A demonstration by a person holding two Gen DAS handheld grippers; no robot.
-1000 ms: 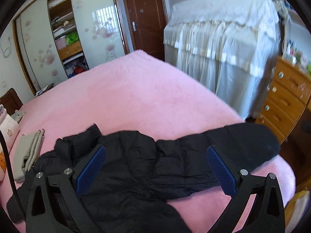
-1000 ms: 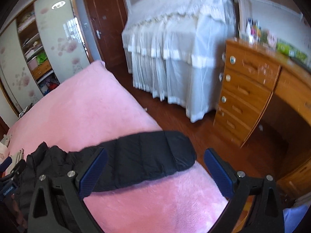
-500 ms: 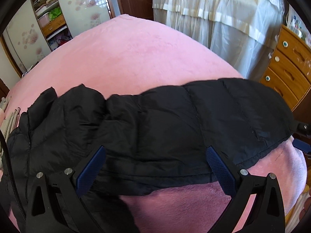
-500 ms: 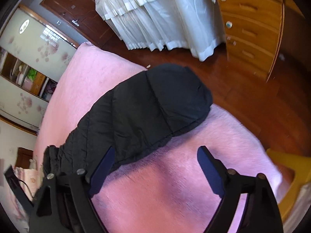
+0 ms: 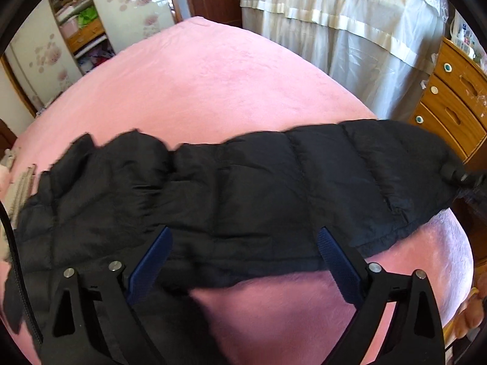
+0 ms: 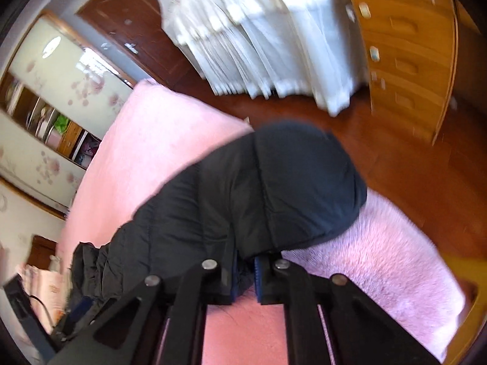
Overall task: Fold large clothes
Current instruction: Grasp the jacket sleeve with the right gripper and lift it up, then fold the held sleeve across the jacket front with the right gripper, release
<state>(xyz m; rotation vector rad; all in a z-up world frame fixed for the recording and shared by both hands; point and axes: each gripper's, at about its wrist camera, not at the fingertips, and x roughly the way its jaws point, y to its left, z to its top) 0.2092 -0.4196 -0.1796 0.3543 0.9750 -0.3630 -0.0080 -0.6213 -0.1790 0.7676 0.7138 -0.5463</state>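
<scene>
While the black quilted puffer jacket (image 5: 243, 188) lies across the near edge of the pink plush bed cover (image 5: 213, 85), the right gripper (image 6: 245, 273) has just pinched its sleeve hem, the left gripper (image 5: 243, 261) hovers spread over the fabric, and an open wardrobe shelf (image 5: 82, 27) holds folded items.

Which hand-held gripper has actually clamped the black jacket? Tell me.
The right hand-held gripper: its blue pads have just closed on the near edge of the black jacket. The left hand-held gripper stands wide open over the sleeve, gripping nothing.
</scene>
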